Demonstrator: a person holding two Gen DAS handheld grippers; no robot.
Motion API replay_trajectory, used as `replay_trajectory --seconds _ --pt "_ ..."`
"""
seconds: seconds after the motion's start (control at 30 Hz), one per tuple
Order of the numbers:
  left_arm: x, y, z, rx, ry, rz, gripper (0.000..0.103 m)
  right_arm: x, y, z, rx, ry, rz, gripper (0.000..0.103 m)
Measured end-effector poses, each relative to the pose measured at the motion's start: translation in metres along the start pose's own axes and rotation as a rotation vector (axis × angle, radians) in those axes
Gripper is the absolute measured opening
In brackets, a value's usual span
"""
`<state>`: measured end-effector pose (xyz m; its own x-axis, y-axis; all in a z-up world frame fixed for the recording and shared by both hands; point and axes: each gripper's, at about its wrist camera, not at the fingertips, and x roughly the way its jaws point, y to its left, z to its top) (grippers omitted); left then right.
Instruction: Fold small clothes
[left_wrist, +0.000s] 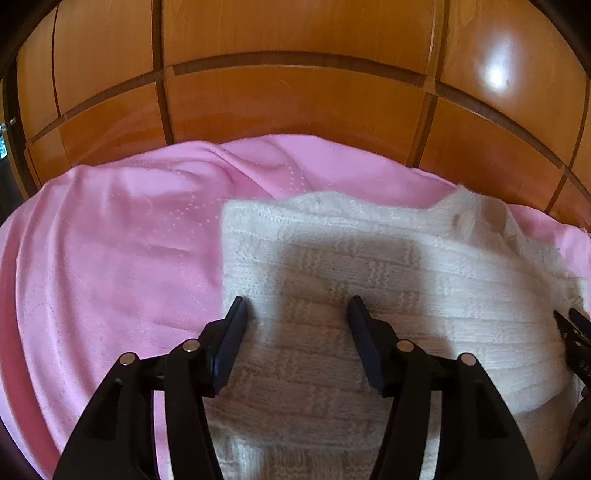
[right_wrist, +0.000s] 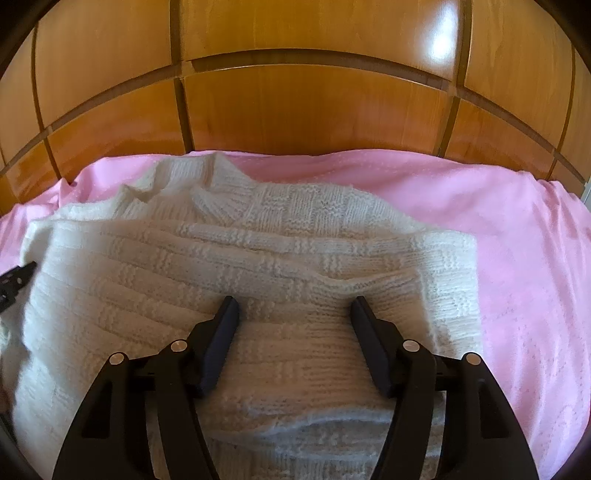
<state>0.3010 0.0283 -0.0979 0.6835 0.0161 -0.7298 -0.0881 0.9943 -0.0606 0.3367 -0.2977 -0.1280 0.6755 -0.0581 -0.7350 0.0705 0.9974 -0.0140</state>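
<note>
Two grippers are hanging over one white knitted sweater (left_wrist: 369, 266) that is lying on a pink blanket (left_wrist: 110, 240) in front of a wooden panelled wall (left_wrist: 295, 99). I am holding the left gripper (left_wrist: 297, 306) above the sweater's left edge, jaws standing apart with nothing pinched between them; only knit is showing under the gap. I am keeping the right gripper (right_wrist: 293, 306) over a raised fold near the sweater's right side, jaws likewise spread and gripping nothing. Both tools are pointing steeply downward toward the cloth. The ribbed collar (right_wrist: 218, 195) is lying on the far side, toward the wall.
</note>
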Motion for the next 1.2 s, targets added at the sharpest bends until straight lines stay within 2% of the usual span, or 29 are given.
replay_trajectory --seconds 0.13,0.27,0.33,0.43,0.73,0.87,0.97,1.07,1.1,1.2 --pt "0.003 0.003 0.001 -0.014 0.012 -0.012 0.062 0.0 -0.001 0.0 0.011 0.002 0.009 0.064" --pt "-0.02 0.013 -0.001 -0.044 0.019 -0.035 0.064 -0.005 -0.002 0.002 0.015 0.01 0.014 0.065" --pt "-0.042 0.022 -0.009 -0.044 0.015 -0.049 0.064 -0.016 -0.004 0.003 0.03 0.029 0.036 0.079" --pt "-0.069 0.039 -0.024 -0.069 0.004 -0.08 0.064 -0.041 -0.009 -0.006 0.049 0.034 0.053 0.084" --pt "-0.135 0.077 -0.104 -0.067 0.032 -0.121 0.064 -0.109 -0.073 -0.081 0.115 0.123 -0.002 0.086" --pt "-0.15 0.088 -0.135 -0.075 0.071 -0.121 0.064 -0.135 -0.099 -0.126 0.182 0.209 0.084 0.086" --pt "-0.162 0.099 -0.154 -0.094 0.096 -0.13 0.063 -0.159 -0.1 -0.158 0.195 0.237 0.148 0.086" --pt "-0.173 0.108 -0.169 -0.108 0.127 -0.154 0.062 -0.182 -0.096 -0.182 0.198 0.261 0.207 0.077" --pt "-0.176 0.11 -0.174 -0.106 0.141 -0.169 0.061 -0.189 -0.093 -0.188 0.186 0.28 0.233 0.07" --pt "-0.187 0.111 -0.188 -0.069 0.188 -0.226 0.047 -0.2 -0.085 -0.202 0.159 0.338 0.307 0.046"
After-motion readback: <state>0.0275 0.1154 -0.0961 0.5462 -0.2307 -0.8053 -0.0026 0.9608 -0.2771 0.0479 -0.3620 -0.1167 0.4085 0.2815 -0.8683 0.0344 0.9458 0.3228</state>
